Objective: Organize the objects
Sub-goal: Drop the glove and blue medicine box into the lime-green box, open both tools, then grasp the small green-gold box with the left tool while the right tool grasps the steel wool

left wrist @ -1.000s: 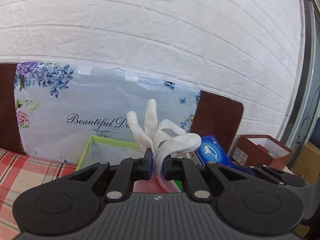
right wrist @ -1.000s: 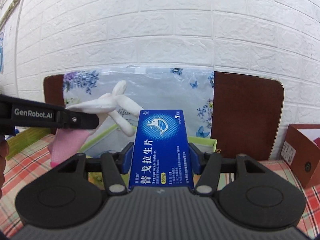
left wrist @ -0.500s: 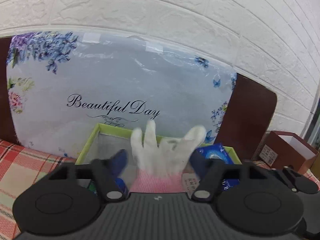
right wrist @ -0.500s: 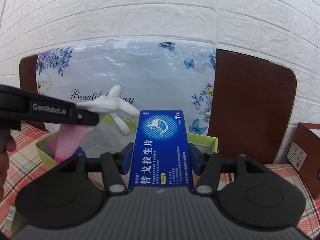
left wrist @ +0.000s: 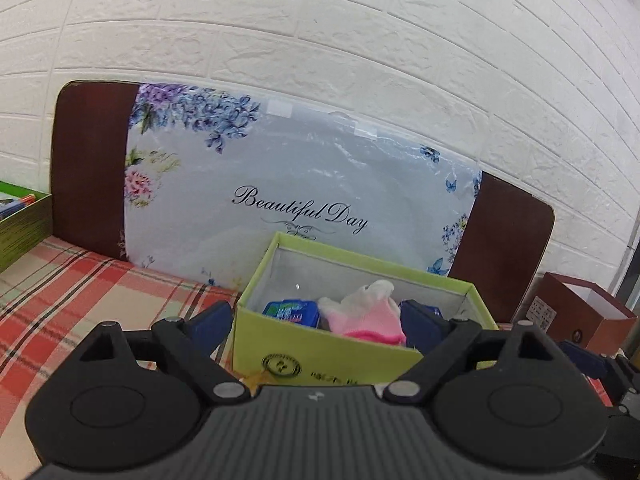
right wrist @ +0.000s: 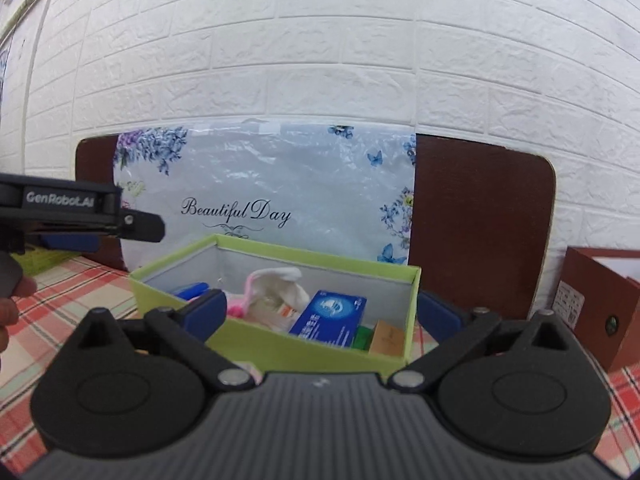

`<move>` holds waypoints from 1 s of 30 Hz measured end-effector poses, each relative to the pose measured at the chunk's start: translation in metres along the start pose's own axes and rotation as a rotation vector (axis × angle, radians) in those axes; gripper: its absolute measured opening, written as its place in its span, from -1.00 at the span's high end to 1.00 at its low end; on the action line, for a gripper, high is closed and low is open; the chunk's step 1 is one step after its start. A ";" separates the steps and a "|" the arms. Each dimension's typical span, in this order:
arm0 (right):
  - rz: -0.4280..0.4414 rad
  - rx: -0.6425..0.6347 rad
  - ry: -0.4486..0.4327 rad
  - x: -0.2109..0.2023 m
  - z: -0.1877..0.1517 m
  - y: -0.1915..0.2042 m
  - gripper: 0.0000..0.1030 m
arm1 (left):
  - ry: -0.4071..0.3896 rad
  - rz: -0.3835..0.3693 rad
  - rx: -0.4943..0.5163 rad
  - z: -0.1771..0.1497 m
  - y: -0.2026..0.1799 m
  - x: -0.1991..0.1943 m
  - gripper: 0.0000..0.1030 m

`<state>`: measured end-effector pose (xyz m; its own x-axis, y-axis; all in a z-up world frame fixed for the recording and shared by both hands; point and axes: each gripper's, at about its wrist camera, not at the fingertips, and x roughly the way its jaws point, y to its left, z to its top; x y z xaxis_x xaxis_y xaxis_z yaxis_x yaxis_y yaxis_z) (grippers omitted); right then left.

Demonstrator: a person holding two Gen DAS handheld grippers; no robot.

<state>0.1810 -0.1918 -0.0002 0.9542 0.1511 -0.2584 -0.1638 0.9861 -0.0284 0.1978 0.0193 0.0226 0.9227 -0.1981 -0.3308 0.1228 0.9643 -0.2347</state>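
Note:
An open light-green box (left wrist: 320, 354) stands on the plaid tablecloth, straight ahead of both grippers. Inside it lies a white glove with a pink cuff (left wrist: 366, 312), next to a blue pack (left wrist: 290, 312). My left gripper (left wrist: 318, 322) is open in front of the box's near wall, and its pads touch nothing. In the right wrist view the green box (right wrist: 280, 344) also holds the glove (right wrist: 280, 284) and a blue medicine box (right wrist: 332, 316) lying at a slant. My right gripper (right wrist: 322, 312) has its jaws opening, with nothing pressed between them. The left gripper (right wrist: 100, 220) shows at the left.
A floral "Beautiful Day" board (left wrist: 304, 184) leans on the white brick wall behind the box, in front of a brown panel (right wrist: 480, 220). A red-brown open box (right wrist: 600, 300) stands at the right. Another green box (left wrist: 24, 224) sits far left. A hand (right wrist: 8, 312) is at the left edge.
The left gripper opened and let go of the glove, which now lies in the green box. The right gripper opened and released the blue medicine box into it. Both grippers pulled back.

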 end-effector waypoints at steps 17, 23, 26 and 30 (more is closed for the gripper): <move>0.059 0.094 0.194 -0.079 -0.085 0.023 -1.00 | 0.146 0.110 -0.128 -0.096 0.045 -0.065 -0.83; 0.073 0.075 0.199 -0.086 -0.090 0.041 -1.00 | 0.152 0.089 -0.078 -0.088 0.042 -0.037 -0.63; 0.075 0.066 0.197 -0.089 -0.088 0.045 -1.00 | 0.182 0.094 -0.048 -0.088 0.043 -0.020 -0.42; 0.069 0.063 0.206 -0.088 -0.085 0.050 -1.00 | 0.227 0.075 -0.004 -0.088 0.044 -0.004 0.13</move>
<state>0.0678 -0.1617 -0.0609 0.8689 0.2075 -0.4495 -0.2047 0.9773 0.0554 0.1671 0.0475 -0.0669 0.8235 -0.1610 -0.5440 0.0554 0.9771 -0.2053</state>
